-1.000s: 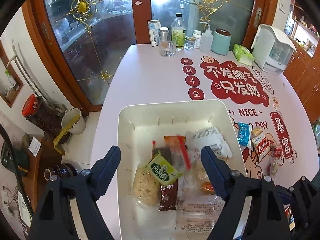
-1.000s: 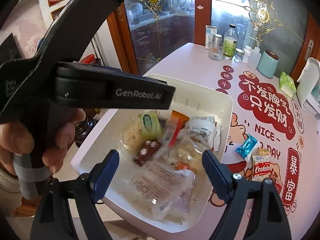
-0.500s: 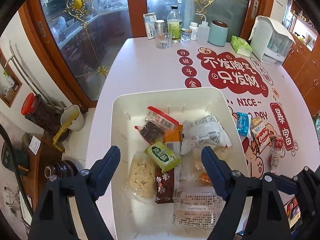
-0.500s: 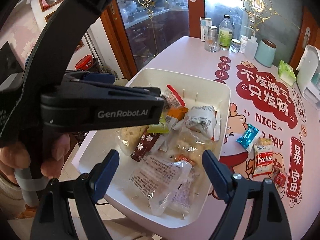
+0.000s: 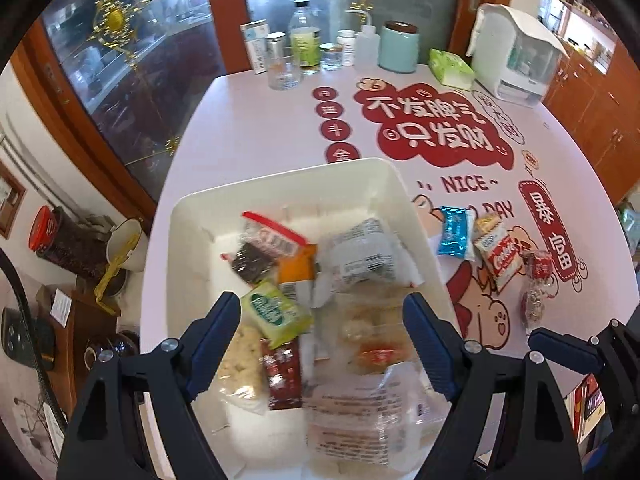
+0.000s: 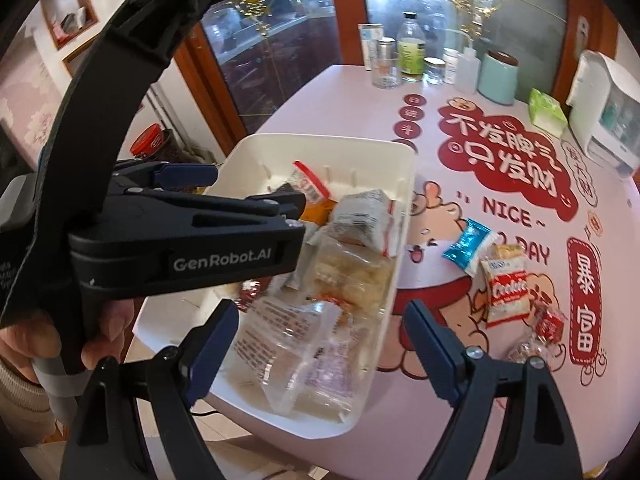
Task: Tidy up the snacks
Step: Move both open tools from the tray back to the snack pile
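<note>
A white bin (image 5: pixel 280 176) on the pink table holds several snack packets, among them a green one (image 5: pixel 276 312), a dark red bar (image 5: pixel 282 372) and a large clear bag (image 5: pixel 360 412). My left gripper (image 5: pixel 322 344) hangs open above the bin's near half, with nothing between its fingers. My right gripper (image 6: pixel 324 320) is open over the bin's (image 6: pixel 320 140) near right corner and holds nothing. On the table right of the bin lie a blue packet (image 6: pixel 468 246), a Cookie pack (image 6: pixel 506 288) and a clear bag of red candy (image 6: pixel 548 324).
Bottles, a glass (image 5: pixel 284 76), a teal canister (image 5: pixel 398 50), a green tissue pack (image 5: pixel 450 68) and a white appliance (image 5: pixel 516 60) line the table's far edge. Glass cabinet doors stand behind. The table's left edge drops to a floor with jars and pots (image 5: pixel 120 240).
Both grippers have shifted to the right and rolled a little, so the bin sits further left in both views. The red-topped bag now lies flat at the bin's far end.
</note>
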Motion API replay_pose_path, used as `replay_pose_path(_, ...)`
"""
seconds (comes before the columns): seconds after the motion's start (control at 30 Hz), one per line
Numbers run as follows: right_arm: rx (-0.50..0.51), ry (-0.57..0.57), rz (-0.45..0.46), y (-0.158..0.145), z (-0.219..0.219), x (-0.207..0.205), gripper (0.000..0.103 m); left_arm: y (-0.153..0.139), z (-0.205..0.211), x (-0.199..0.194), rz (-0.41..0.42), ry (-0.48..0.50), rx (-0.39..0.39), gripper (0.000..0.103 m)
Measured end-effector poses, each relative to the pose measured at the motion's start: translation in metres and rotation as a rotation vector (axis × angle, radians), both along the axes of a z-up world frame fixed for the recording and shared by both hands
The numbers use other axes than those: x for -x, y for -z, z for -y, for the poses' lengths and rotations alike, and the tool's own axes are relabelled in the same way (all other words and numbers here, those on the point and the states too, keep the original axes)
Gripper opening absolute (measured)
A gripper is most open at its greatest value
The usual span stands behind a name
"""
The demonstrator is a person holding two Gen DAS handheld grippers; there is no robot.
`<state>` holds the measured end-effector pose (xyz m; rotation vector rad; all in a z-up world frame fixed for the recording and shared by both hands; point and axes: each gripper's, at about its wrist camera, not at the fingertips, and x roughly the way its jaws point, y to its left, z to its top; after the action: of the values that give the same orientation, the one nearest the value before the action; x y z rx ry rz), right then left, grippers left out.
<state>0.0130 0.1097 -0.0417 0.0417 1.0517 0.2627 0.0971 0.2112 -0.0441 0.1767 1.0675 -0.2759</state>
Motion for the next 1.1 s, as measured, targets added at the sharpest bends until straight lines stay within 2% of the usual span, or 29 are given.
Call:
replay_pose_path(0.33,-0.036,0.141,-0.023,0.005,0.065,0.001,0.086,0.002,0.072,-0.006,-0.011,0.105,-0.005,0.082)
replay_pose_path(0.5,-0.070,0.249,-0.034,0.008,0.116,0.000,0.085,0.004,0.113,-0.016,-0.018,0.154,0.000,0.083)
replay_pose_path(0.67,-0.071,0.348,-0.053,0.020,0.170,-0.004,0.080,0.011,0.156,-0.030,-0.029,0.198,0.011,0.082)
replay_pose_path(0.8,-0.088,0.417,-0.090,0.038,0.213,-0.012,0.074,0.030,0.189,-0.049,-0.071,0.241,-0.008,0.081)
replay_pose_path(0.87,-0.095,0.438,-0.107,0.047,0.228,-0.015,0.071,0.042,0.200,-0.060,-0.094,0.252,-0.035,0.074)
replay_pose_path(0.97,-0.105,0.461,-0.140,0.064,0.249,-0.020,0.069,0.065,0.214,-0.078,-0.149,0.267,-0.075,0.068)
replay_pose_path(1.1,-0.112,0.462,-0.173,0.082,0.264,-0.027,0.068,0.089,0.221,-0.090,-0.217,0.286,-0.104,0.065)
